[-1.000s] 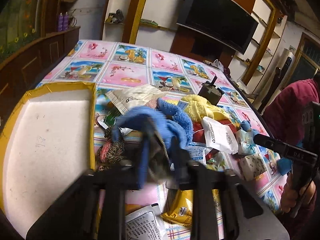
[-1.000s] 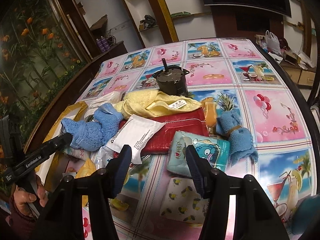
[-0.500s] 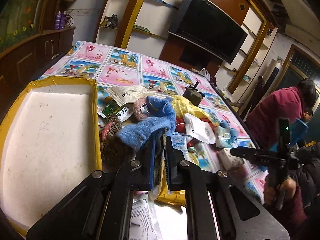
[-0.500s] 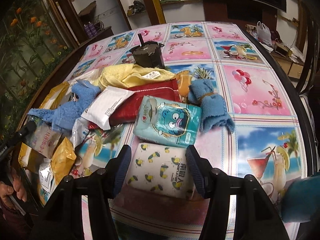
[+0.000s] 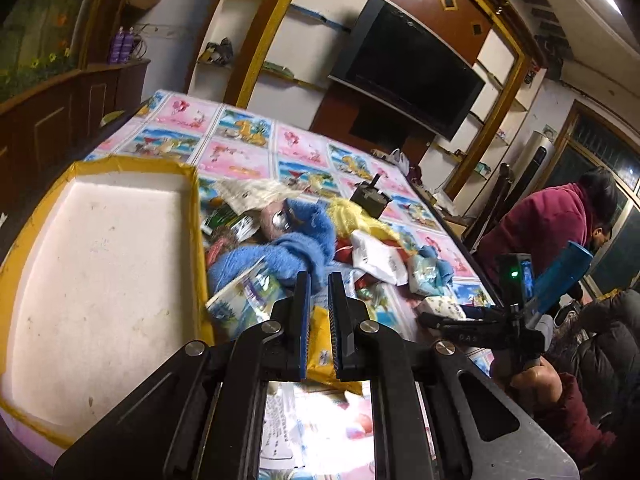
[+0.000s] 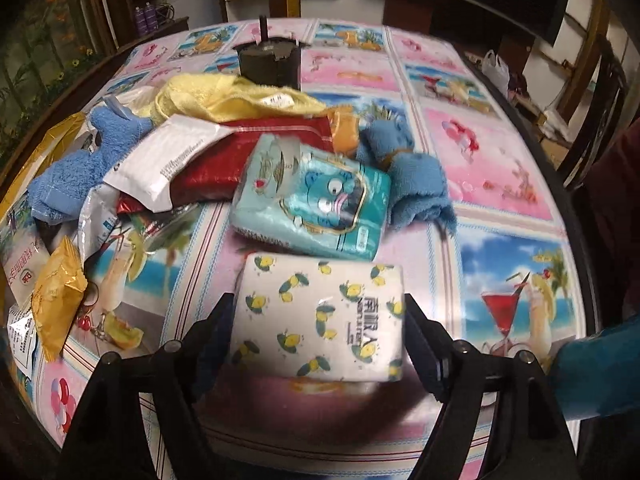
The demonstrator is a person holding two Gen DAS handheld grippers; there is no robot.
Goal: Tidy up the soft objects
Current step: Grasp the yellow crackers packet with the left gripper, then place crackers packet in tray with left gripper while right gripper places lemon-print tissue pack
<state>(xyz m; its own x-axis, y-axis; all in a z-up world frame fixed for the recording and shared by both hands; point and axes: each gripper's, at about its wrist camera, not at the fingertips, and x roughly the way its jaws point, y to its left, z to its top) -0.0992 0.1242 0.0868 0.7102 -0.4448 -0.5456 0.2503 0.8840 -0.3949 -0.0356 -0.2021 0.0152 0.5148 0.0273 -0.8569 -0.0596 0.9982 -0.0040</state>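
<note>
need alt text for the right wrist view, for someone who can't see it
The right gripper, its jaws opening, straddles a white lemon-print tissue pack on a picture-tiled tablecloth. Behind it lie a teal cartoon tissue pack, blue towels, a red pouch and a yellow towel.

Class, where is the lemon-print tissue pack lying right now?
In the right wrist view, the lemon-print tissue pack lies low-centre between the opening right gripper, just before the teal cartoon tissue pack.
</note>
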